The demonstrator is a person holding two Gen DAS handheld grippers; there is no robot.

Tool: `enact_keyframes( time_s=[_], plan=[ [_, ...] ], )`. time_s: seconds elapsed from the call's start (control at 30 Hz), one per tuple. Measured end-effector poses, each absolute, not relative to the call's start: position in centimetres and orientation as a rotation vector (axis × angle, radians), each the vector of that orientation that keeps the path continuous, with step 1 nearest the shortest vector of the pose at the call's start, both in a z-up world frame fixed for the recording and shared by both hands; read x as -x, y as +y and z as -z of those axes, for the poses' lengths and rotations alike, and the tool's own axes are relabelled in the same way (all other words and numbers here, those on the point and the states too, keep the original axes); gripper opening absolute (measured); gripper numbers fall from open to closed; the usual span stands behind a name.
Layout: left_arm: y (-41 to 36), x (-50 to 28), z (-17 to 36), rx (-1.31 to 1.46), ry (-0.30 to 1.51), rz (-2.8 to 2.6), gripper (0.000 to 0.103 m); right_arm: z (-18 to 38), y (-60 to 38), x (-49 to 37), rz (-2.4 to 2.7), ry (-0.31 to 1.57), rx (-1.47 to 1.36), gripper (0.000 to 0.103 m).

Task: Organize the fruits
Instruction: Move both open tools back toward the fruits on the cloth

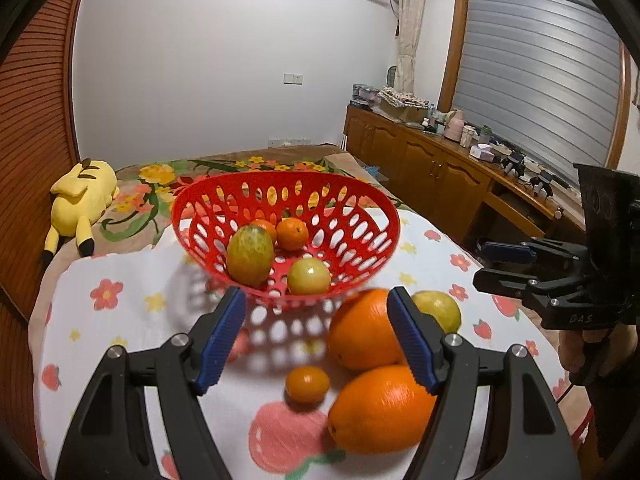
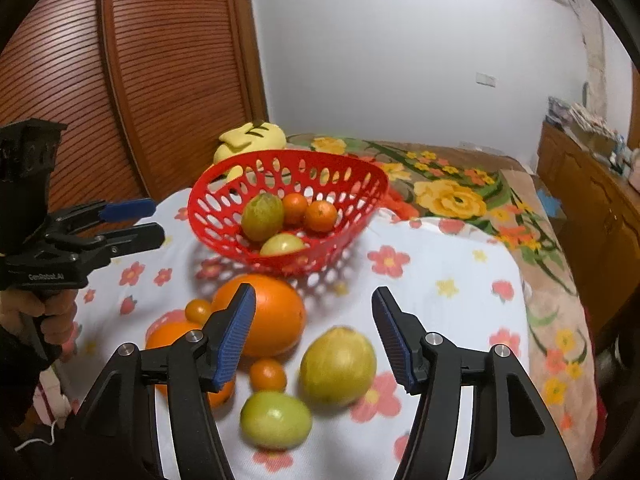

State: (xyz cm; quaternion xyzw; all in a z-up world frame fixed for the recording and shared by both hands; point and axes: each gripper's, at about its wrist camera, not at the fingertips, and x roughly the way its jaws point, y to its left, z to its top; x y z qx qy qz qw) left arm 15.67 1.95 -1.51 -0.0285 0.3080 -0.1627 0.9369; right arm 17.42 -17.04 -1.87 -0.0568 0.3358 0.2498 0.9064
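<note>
A red perforated basket (image 1: pixel 216 196) (image 2: pixel 224 184) stands on a flowered cloth and holds two green fruits and two small oranges (image 1: pixel 292 233). On the cloth in front lie two big oranges (image 1: pixel 362 336) (image 2: pixel 276 312), a small orange (image 1: pixel 307 383), another small orange (image 2: pixel 268 374) and two green-yellow fruits (image 2: pixel 338 366) (image 2: pixel 275 420). My left gripper (image 1: pixel 320 336) is open and empty above the loose fruit. My right gripper (image 2: pixel 314 336) is open and empty, above the green-yellow fruit; it also shows at the right of the left wrist view (image 1: pixel 504 264).
A yellow plush toy (image 1: pixel 82 200) lies on the flowered bedspread (image 2: pixel 452 196) behind the basket. A wooden slatted wardrobe (image 2: pixel 120 80) stands at the left. A wooden sideboard (image 1: pixel 432 168) with clutter runs along the right under a window.
</note>
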Motion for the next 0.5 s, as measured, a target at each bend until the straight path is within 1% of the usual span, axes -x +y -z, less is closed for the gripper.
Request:
enact_keyframes(
  time_s=[0.3, 0.5],
  plan=[
    [1.2, -12.4, 3.1, 0.054, 0.648, 0.334, 0.074, 3.8, -18.4, -13.1, -0.473, 0.687, 0.065, 0.065],
    [0.6, -11.5, 4.6, 0.056, 0.676, 0.342, 0.074, 5.4, -19.0, -12.2, -0.469, 0.708, 0.031, 0.066]
  ],
)
